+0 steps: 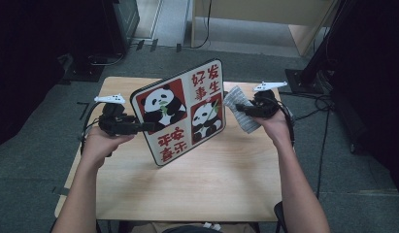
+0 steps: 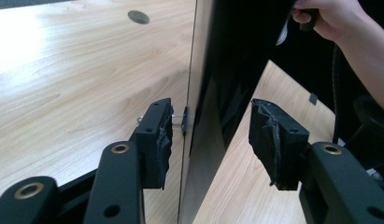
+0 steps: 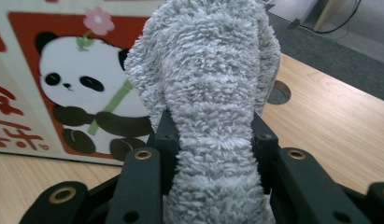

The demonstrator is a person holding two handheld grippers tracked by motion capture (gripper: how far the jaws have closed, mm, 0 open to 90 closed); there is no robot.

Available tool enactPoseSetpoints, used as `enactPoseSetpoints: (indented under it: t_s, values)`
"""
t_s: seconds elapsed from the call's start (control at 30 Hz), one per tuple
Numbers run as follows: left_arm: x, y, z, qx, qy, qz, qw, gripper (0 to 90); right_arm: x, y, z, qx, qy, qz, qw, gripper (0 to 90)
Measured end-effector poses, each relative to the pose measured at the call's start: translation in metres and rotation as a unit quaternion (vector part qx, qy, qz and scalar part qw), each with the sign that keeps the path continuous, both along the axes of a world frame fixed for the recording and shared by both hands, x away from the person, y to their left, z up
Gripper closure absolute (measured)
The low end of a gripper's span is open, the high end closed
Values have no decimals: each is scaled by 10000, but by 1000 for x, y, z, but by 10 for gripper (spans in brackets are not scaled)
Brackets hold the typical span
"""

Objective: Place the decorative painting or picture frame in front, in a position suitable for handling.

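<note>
Grey fluffy striped cloth pinched between right gripper jaws, centre right of high view, just beside right edge of board. Flat panda-printed red-and-cream board stands tilted on pale wooden table, frame centre. Left gripper jaws wide, straddling board's left edge, pads apart from it.

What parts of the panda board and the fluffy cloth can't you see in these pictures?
- Panda board back face: high view shows only its printed front; in the left gripper view it is dark and edge-on.
- Whether the left gripper pinches the board: its pads look apart from it.
- Grey cloth lower end: cut off by the right gripper view's bottom edge, between the right gripper jaws.
</note>
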State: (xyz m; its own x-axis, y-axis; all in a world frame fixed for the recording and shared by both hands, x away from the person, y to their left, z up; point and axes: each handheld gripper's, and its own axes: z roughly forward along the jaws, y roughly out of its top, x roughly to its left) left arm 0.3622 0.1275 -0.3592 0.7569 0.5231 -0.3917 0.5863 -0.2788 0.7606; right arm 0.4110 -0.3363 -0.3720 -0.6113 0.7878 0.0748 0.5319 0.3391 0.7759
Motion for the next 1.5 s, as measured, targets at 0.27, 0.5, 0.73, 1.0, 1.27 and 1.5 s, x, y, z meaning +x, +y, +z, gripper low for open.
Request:
enactPoseSetpoints:
  t_s: [0.27, 0.5, 0.73, 1.0, 1.27, 1.5]
  values:
    - [2, 0, 0, -34, 70, -79, 9999, 579, 1, 6, 25, -66, -266, 274, 9992, 662]
    - [2, 0, 0, -94, 22, -67, 9999, 633, 6, 17, 48, 89, -576, 322, 9978, 656]
    - [4, 0, -1, -95, 4, -75, 9999, 705, 13, 28, 71, 326, -644, 409, 9966, 639]
    - [5, 3, -3, -107, -60, -64, 9999, 774, 16, 44, 96, 280, -707, 541, 9956, 647]
    - [6, 4, -5, -206, -84, -41, 9997, 778, 20, 54, 115, 152, -850, 529, 9949, 644]
    - [6, 3, -4, -120, -138, -93, 9998, 786, 28, 60, 108, 94, -601, 536, 9967, 649]
